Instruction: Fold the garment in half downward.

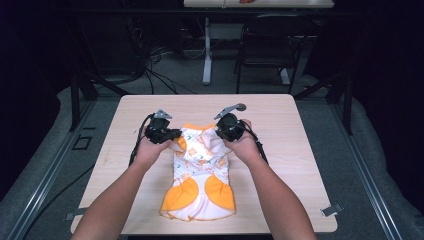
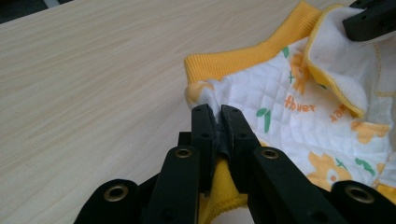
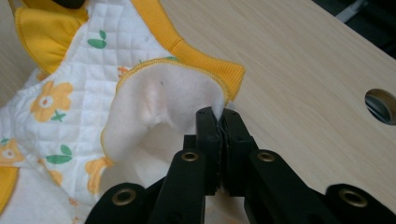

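Observation:
A small white quilted garment (image 1: 200,175) with orange flowers, green leaves and orange trim lies lengthwise on the wooden table (image 1: 125,115). Its far end is lifted off the surface. My left gripper (image 1: 175,135) is shut on the garment's left far corner (image 2: 210,95), cloth pinched between the black jaws. My right gripper (image 1: 218,131) is shut on the right far corner (image 3: 219,100), where the white fleece lining (image 3: 163,93) folds outward. In the left gripper view the other gripper's jaw (image 2: 371,18) shows at the top right, holding the cloth.
The garment's near end with two orange patches (image 1: 220,192) rests near the table's front edge. A round hole (image 3: 380,105) sits in the tabletop beside the right gripper. Beyond the table stand a chair (image 1: 265,45) and a desk leg (image 1: 207,55), with cables on the floor.

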The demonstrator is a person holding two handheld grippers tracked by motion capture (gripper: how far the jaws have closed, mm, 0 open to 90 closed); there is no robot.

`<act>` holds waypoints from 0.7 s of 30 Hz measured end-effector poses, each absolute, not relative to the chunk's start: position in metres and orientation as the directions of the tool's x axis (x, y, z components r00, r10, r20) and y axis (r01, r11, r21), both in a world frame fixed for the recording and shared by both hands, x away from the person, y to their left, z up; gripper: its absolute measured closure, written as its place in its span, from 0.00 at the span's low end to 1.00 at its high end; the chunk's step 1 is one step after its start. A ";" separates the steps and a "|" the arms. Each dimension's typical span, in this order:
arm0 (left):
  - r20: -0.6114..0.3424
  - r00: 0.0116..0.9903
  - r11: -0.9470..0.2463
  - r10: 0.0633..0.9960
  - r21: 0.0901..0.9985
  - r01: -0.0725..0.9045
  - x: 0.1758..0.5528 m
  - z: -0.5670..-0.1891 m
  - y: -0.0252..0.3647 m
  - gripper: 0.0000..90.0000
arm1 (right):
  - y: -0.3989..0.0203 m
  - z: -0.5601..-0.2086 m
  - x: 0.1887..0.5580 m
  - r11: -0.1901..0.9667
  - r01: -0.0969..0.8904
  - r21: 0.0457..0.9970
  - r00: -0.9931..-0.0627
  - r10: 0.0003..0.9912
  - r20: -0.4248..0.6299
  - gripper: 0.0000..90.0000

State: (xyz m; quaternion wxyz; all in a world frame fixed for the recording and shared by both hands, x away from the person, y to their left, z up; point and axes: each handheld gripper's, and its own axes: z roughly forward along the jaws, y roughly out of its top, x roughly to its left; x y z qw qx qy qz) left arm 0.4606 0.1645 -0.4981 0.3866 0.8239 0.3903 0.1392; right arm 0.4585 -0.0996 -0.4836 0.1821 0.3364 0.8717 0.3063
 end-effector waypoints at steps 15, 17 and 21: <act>-0.055 0.658 -0.382 0.751 0.777 0.500 0.464 -0.480 0.167 0.94 | -0.097 -0.466 0.461 0.584 0.433 0.687 -0.703 0.696 -0.148 0.97; -0.052 0.660 -0.380 0.749 0.783 0.492 0.463 -0.479 0.168 0.94 | -0.097 -0.465 0.461 0.587 0.431 0.685 -0.705 0.693 -0.151 0.97; -0.049 0.670 -0.380 0.740 0.792 0.478 0.461 -0.473 0.170 0.94 | -0.100 -0.458 0.457 0.582 0.413 0.701 -0.704 0.692 -0.160 0.97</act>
